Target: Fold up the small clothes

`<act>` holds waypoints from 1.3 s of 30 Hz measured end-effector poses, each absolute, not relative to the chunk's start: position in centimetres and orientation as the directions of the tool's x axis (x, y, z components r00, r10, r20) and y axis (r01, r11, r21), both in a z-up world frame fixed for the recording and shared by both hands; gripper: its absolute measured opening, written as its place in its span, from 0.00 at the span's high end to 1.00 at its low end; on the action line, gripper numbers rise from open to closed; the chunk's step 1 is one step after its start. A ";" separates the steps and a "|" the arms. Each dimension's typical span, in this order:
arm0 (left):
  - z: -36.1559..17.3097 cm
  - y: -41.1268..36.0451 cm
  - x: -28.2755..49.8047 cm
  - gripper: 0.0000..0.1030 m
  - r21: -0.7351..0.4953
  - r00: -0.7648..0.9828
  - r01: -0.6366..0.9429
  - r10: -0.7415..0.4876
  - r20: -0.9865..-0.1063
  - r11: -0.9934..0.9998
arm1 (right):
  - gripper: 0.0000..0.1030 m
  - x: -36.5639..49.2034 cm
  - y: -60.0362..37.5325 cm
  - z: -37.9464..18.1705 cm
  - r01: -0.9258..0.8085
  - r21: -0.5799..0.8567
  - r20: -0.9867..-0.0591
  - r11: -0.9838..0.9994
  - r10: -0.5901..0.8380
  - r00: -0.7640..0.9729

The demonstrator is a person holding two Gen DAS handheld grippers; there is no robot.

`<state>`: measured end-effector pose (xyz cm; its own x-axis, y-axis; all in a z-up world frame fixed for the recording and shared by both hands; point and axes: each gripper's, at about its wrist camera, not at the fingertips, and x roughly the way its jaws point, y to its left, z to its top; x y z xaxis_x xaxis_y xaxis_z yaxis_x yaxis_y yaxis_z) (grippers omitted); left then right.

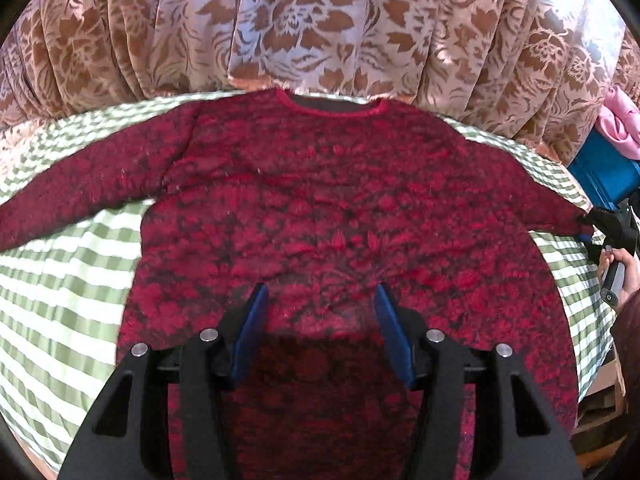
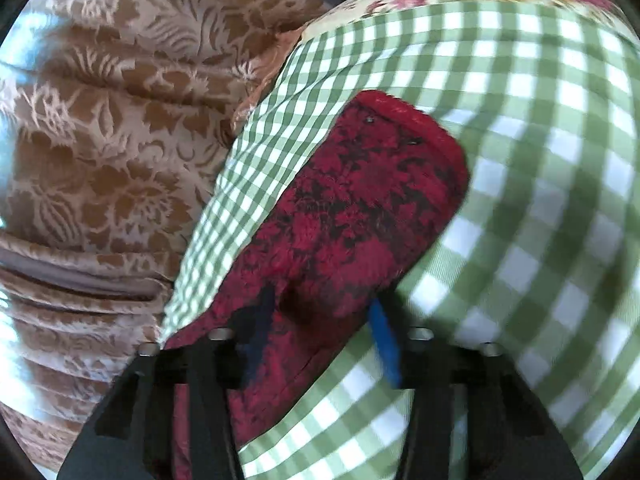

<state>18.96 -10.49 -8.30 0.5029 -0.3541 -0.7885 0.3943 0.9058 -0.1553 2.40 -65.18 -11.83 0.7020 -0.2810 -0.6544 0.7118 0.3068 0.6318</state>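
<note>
Green-checked cloth [image 1: 80, 280] carries your red sweater [image 1: 320, 208] spread flat; your left hand-held gripper [image 1: 320, 320] hovers wide open; only the right view shows your right hand-held gripper [image 2: 320, 312] around the sleeve cuff [image 2: 380, 184], grip uncertain.

Black gripper frames [image 1: 320, 380] with silver screws, blue fingers [image 1: 250, 332].
</note>
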 end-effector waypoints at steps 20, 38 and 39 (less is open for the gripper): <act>-8.8 -8.8 19.9 0.42 -0.278 0.469 0.319 -0.406 -0.784 0.906 | 0.91 8.2 -60.0 -3.1 0.685 0.335 -0.630 0.647 -0.387 0.673; -7.1 -3.3 21.4 0.42 -0.437 0.485 0.254 -0.505 -0.714 0.863 | 0.79 28.0 -28.5 -4.2 0.067 0.261 -0.685 0.963 0.135 0.716; -7.0 -3.3 21.6 0.41 -0.441 0.486 0.255 -0.508 -0.711 0.861 | 0.57 28.4 -27.3 -4.5 0.033 0.281 -0.689 0.959 0.177 0.703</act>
<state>21.57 -3.28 -7.01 0.4857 -0.5080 -0.7113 0.2545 0.8607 -0.4409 28.35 -27.27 -4.47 0.7030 0.1773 -0.6888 0.0335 0.9591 0.2811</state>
